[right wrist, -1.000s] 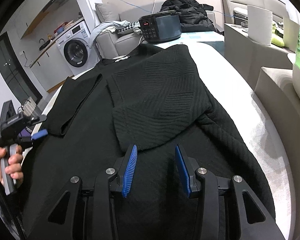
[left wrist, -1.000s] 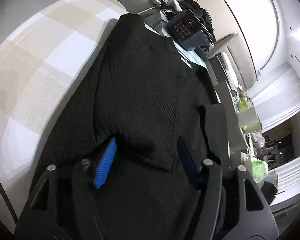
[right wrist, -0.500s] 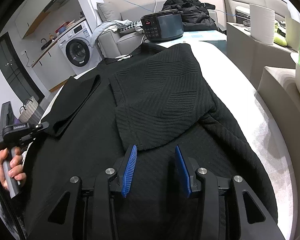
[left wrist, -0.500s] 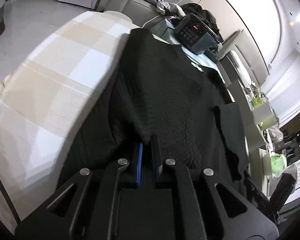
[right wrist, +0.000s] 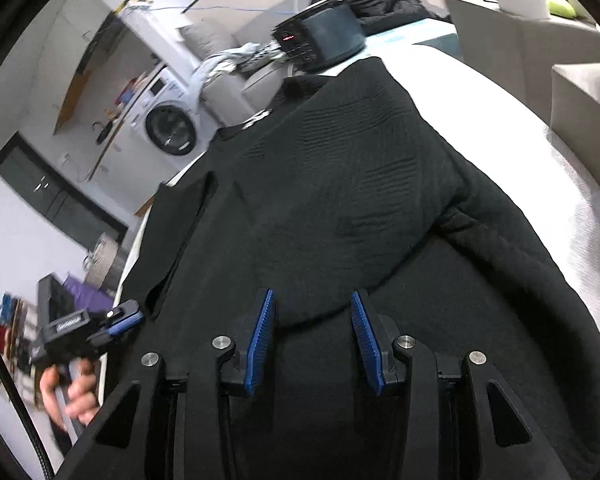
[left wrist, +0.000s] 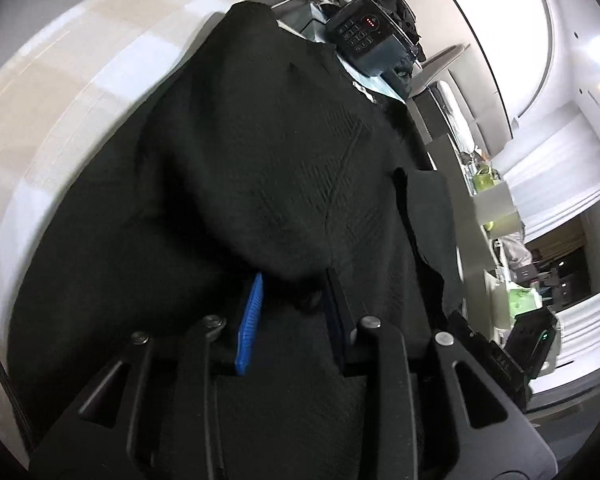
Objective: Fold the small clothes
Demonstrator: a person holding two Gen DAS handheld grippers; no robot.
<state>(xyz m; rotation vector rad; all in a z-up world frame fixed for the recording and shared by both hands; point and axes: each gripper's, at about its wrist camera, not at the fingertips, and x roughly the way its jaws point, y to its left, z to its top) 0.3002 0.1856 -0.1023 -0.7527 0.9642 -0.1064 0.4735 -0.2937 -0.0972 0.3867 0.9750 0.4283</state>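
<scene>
Half a second back the left gripper was pressed nearly together on the black ribbed knit garment; now its jaws are opening, with a fold of that cloth bunched between them but seemingly not pinched. Across the same span the right gripper has rolled, tilting its whole view, and its jaws are closing slowly, spread either side of the folded flap's rounded edge at lower centre of the frame, not yet pressing it. The garment lies spread over the white-and-beige checked table cover, filling the middle of both views. The step in hand looks like re-gripping the flap's hem; next, both claws must pinch it and carry it over.
</scene>
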